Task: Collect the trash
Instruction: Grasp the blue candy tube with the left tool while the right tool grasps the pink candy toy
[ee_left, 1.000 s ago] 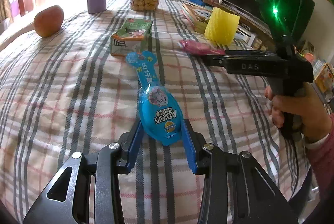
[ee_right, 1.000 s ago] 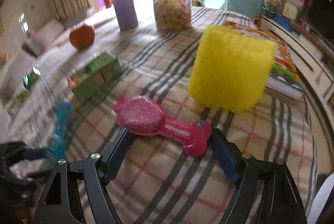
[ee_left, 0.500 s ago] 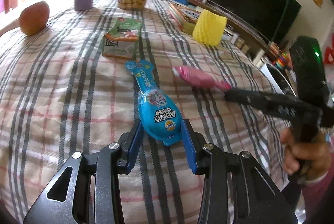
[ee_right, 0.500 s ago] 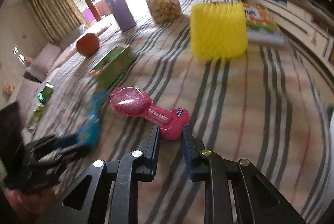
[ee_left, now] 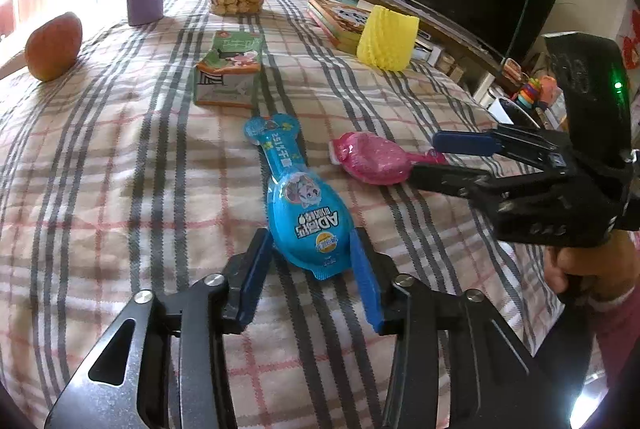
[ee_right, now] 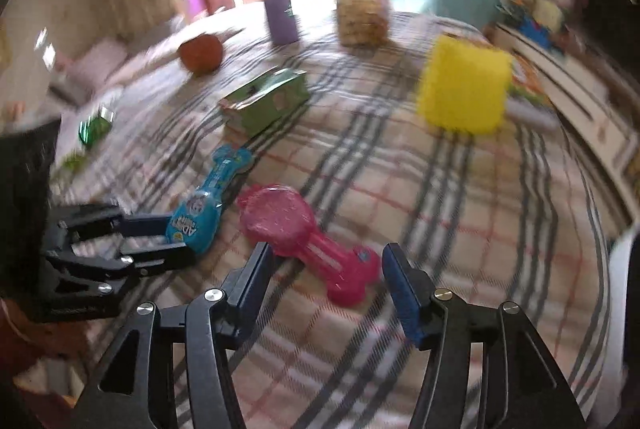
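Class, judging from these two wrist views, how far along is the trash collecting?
Done: nothing visibly collected. In hand: left gripper straddles the blue wrapper; right gripper, jaws just reopened, straddles the pink wrapper. Left: both wrappers and the green carton lie on the cloth.

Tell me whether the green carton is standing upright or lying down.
Lying down. The green carton rests flat on a broad side on the checked tablecloth, printed face up, long axis along the cloth.

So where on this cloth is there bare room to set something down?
Free: the wide stretch left of the blue wrapper, between the orange fruit and the near edge; also the cloth right of the pink wrapper, below the yellow foam sleeve. Crowded: the middle line from green carton to both wrappers.
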The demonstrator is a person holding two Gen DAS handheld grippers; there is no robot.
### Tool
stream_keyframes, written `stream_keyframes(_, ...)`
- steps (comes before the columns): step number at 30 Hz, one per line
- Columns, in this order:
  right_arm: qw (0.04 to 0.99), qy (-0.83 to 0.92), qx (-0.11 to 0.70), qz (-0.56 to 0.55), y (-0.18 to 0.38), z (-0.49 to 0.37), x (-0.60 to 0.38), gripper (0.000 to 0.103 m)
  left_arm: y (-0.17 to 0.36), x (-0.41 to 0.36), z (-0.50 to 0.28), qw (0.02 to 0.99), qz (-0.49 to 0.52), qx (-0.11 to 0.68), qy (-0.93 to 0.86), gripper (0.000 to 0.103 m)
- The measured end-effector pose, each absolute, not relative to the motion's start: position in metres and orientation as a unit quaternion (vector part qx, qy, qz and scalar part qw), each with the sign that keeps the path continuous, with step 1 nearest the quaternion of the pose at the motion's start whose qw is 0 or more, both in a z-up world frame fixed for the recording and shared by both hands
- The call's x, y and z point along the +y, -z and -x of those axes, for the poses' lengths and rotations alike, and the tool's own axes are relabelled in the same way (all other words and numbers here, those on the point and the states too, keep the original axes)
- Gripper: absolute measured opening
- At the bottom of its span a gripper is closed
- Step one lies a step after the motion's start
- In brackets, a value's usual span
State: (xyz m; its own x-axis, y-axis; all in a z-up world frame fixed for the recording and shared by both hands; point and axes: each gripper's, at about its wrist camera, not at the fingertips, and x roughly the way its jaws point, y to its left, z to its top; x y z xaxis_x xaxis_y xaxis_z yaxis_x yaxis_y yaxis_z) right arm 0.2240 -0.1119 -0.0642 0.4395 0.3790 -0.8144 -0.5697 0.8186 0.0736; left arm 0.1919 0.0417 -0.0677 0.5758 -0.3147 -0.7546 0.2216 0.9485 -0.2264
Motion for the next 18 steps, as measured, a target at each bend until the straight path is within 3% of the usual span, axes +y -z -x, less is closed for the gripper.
stream_keyframes(5, 0.83, -0.289, 0.449, 0.161, 0.08, -0.23, -0.097, 0.057, 0.068, 0.042, -0.193, 0.892, 0.054, 0.433, 0.12, 0.054)
stream_keyframes(7, 0.829, -0.295, 0.45, 0.154, 0.082, -0.229, -0.098, 0.049, 0.068, 0.041, -0.195, 0.894, 0.056, 0.431, 0.109, 0.055)
stream_keyframes(9, 0.83, -0.294, 0.451, 0.143, 0.081, -0.228, -0.102, 0.029, 0.069, 0.038, -0.197, 0.897, 0.05, 0.429, 0.098, 0.055)
stream_keyframes(11, 0.835, -0.289, 0.453, 0.117, 0.079, -0.225, -0.111, 0.021, 0.069, 0.033, -0.199, 0.899, 0.042, 0.427, 0.092, 0.055)
stream_keyframes(12, 0.837, -0.287, 0.454, 0.107, 0.079, -0.222, -0.116, 0.021, 0.069, 0.031, -0.201, 0.899, 0.039, 0.426, 0.09, 0.054)
stream_keyframes(14, 0.841, -0.282, 0.454, 0.086, 0.077, -0.215, -0.125, 0.02, 0.069, 0.028, -0.202, 0.9, 0.038, 0.424, 0.094, 0.038)
stream_keyframes(18, 0.848, -0.27, 0.454, 0.033, 0.074, -0.201, -0.143, 0.02, 0.067, 0.021, -0.202, 0.901, 0.034, 0.42, 0.099, 0.033)
